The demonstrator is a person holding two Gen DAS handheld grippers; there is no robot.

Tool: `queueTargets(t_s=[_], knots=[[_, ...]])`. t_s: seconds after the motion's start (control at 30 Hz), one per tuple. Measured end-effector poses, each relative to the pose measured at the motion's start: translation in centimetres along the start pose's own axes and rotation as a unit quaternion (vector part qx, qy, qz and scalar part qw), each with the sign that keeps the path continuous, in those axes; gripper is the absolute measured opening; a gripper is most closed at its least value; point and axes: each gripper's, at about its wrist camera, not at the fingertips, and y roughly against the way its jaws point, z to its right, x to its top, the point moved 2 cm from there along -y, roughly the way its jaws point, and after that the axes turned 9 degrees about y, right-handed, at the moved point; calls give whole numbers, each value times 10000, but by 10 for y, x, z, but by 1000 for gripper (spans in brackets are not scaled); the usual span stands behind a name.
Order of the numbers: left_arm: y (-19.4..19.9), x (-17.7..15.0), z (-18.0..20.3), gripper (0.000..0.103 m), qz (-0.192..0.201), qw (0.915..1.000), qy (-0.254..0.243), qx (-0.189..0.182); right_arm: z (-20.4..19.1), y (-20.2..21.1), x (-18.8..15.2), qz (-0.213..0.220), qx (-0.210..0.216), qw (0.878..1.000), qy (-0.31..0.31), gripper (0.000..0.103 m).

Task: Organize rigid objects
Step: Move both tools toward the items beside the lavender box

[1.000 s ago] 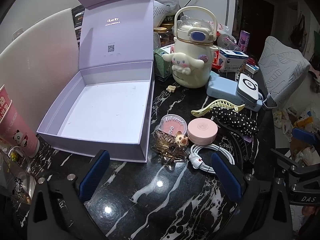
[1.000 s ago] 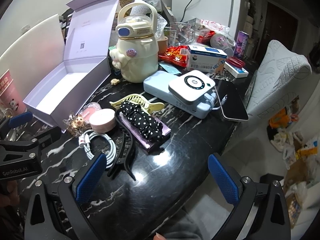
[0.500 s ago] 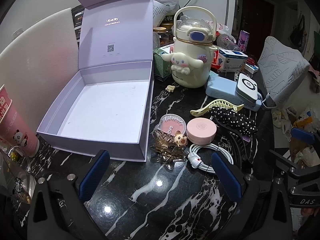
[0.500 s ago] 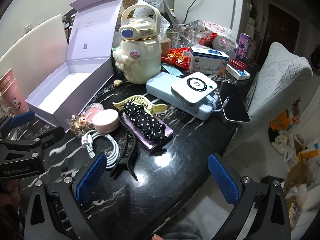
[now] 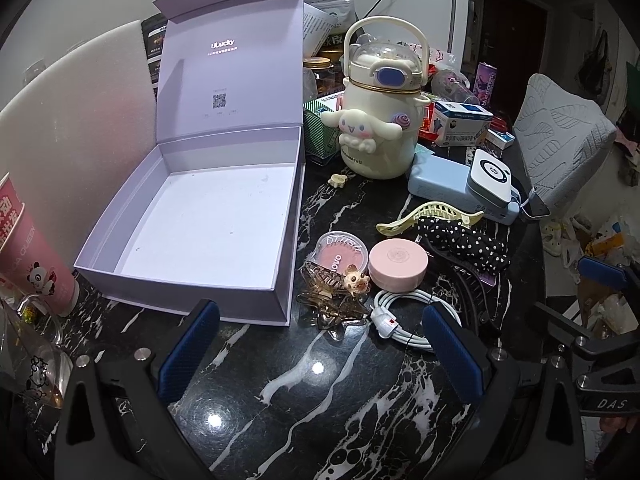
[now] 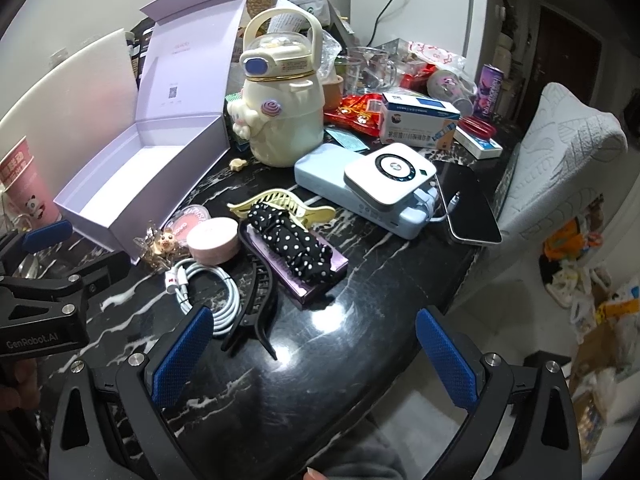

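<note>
Change since a second ago: the right gripper is sitting a little nearer the clutter than before, so the coiled white cable and black hair claw are now showing just ahead of its left pad; the left gripper is barely shifting, and nothing on the table is changing place.
Left gripper: its fingers are standing wide apart, holding nothing, hovering over bare black marble table.
Right gripper: its fingers are also spread wide and empty, hanging over the table's near edge.
Landmark: the open lilac box is lying empty with its lid standing up behind it.
Round blush compact: lying just right of the box's front right corner.
Pink round case: sitting right of the blush compact, touching or nearly touching it.
Amber hair clips with a small animal charm: resting at the box's front right corner, in front of the compact.
Cable: coiling right of the clips, farther from the box.
Cream hair claw and polka-dot scrunchie: lying well right of the box.
Cream character bottle: standing behind these, beside the box's back right corner.
</note>
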Motion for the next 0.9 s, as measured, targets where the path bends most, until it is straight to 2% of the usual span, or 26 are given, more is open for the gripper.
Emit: queueTargets(t_s=[0.43, 0.9], knots=[[2, 7, 7, 103, 28, 10000, -29, 1, 4, 0, 5, 72, 144, 9999, 29, 103], [-3, 7, 7, 103, 26, 9998, 172, -72, 4, -4, 8, 121, 382, 9991, 168, 103]])
